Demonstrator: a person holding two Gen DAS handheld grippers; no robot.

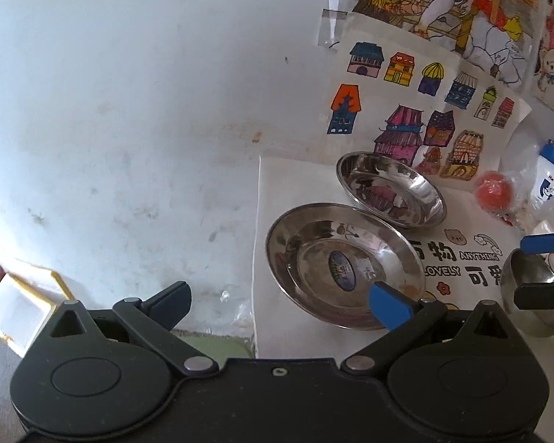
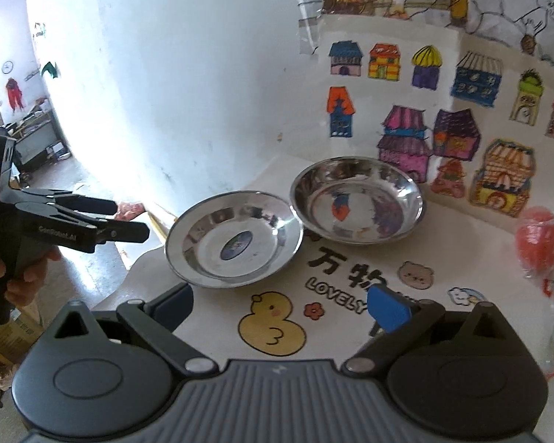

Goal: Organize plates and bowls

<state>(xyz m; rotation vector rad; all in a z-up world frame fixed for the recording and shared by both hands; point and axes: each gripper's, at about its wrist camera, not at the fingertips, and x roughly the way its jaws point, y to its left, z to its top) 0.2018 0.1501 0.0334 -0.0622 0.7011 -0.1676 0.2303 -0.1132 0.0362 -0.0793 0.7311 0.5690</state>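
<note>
Two steel plates lie side by side on a white cartoon-print cloth (image 2: 277,295). The near plate (image 1: 345,269) (image 2: 234,238) has a dark oval sticker in its middle. The far plate (image 1: 389,190) (image 2: 356,199) sits by the wall. A steel bowl (image 1: 528,295) shows at the right edge of the left wrist view, partly hidden behind my right gripper (image 1: 519,269). My left gripper (image 1: 280,304) (image 2: 125,219) is open, off the table's left edge, its blue fingertip over the near plate's rim. My right gripper (image 2: 280,308) is open above the cloth and holds nothing.
A red ball in a plastic bag (image 1: 493,193) (image 2: 541,238) and a white-and-blue bottle (image 1: 552,181) stand at the back right. Children's drawings (image 2: 443,110) cover the wall behind. The table's left edge (image 1: 256,240) drops to the floor, where a white-and-yellow box (image 1: 18,306) lies.
</note>
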